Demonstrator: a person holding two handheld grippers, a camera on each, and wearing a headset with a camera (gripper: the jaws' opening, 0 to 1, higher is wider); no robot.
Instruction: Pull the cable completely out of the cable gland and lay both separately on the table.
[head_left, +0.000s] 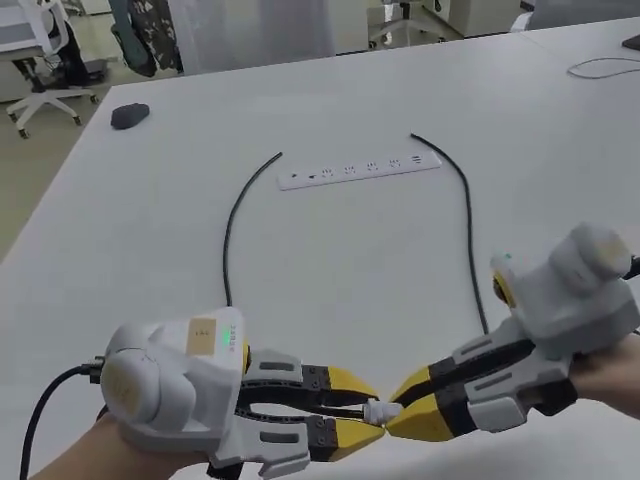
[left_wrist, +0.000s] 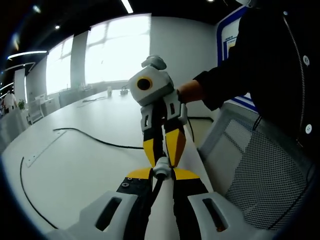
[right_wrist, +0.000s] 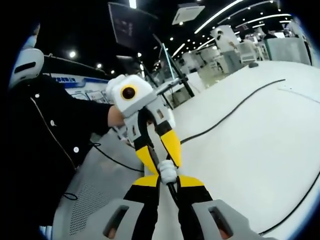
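The work is at its first step, I think: the cable gland (right_wrist: 167, 171) is held in the air, well on the person's side of the power strip (head_left: 360, 168), and the cable (head_left: 228, 250) is not yet out of it. The left tongs (head_left: 365, 412) and the right tongs (head_left: 395, 413) meet tip to tip there, each pair closed to a small gap on one end of the gland; whether one pinches also the cable, I cannot tell. The cable runs back between the jaws on both sides, then lies on the worktop (head_left: 350, 280) in two long curves, with one free end near each end of the power strip. So a long piece must pass through before the gland is free. For the next move, one pair should probably keep firm hold of the gland while the other takes the cable alone and draws it straight out, in several pulls. The pull should follow the gland's axis, otherwise the jacket can jam in the seal. The gland is small, white and rounded, smooth like plastic, so it may slip between the yellow jaw tips. The cable is thin, black and limp, with a dull jacket. The power strip is a flat white bar with a row of sockets; the worktop is plain, pale and matt.
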